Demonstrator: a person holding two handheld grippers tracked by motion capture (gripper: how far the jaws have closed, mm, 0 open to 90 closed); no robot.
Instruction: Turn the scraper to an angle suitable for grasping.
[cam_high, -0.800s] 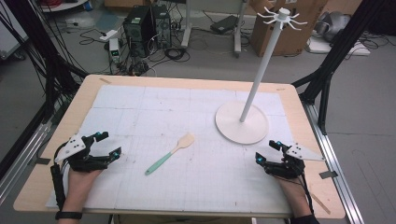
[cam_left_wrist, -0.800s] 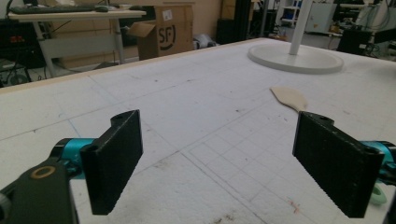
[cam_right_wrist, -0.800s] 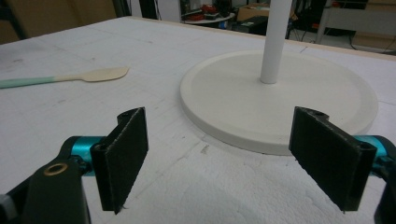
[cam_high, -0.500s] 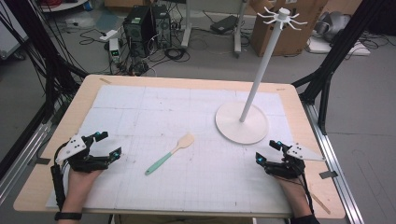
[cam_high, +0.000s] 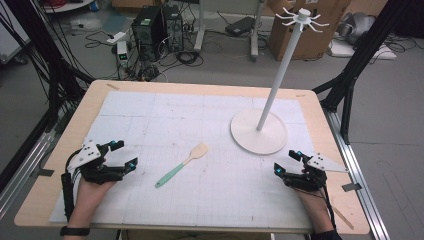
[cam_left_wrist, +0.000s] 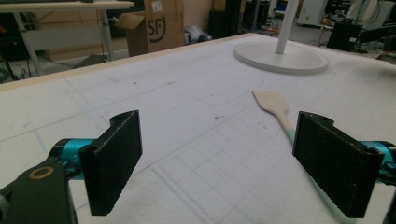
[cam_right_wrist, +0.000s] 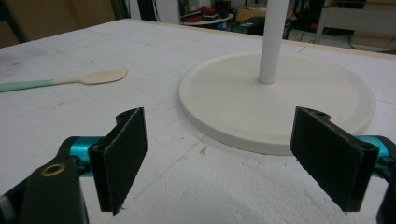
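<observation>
A white stand (cam_high: 259, 131) with a round flat base and a tall upright pole sits on the white gridded surface (cam_high: 200, 120), and everything else is placed here by reference to it. At the top of the pole is a ring of short hooks (cam_high: 301, 16).

A spatula (cam_high: 181, 165) with a pale wooden blade and a mint-green handle lies flat on the surface, well apart from the stand's base on its left and a little nearer the person. Its blade end points toward the base, its handle away from it. Nothing touches it.

The right tool (cam_high: 288, 163) rests low over the surface just beside the near edge of the stand's base, held in the person's right hand (cam_high: 314, 200). Its jaws stand wide apart with nothing between them; in the right gripper view (cam_right_wrist: 217, 158) the base rim lies directly ahead of the gap.

The left tool (cam_high: 125, 155) is far from the stand, beyond the spatula, near the left edge of the surface, held in the left hand (cam_high: 90, 192). Its jaws are also spread wide and empty; in the left gripper view (cam_left_wrist: 219, 163) the spatula's blade (cam_left_wrist: 271, 100) lies ahead, close to one jaw, with the stand's base farther off.
</observation>
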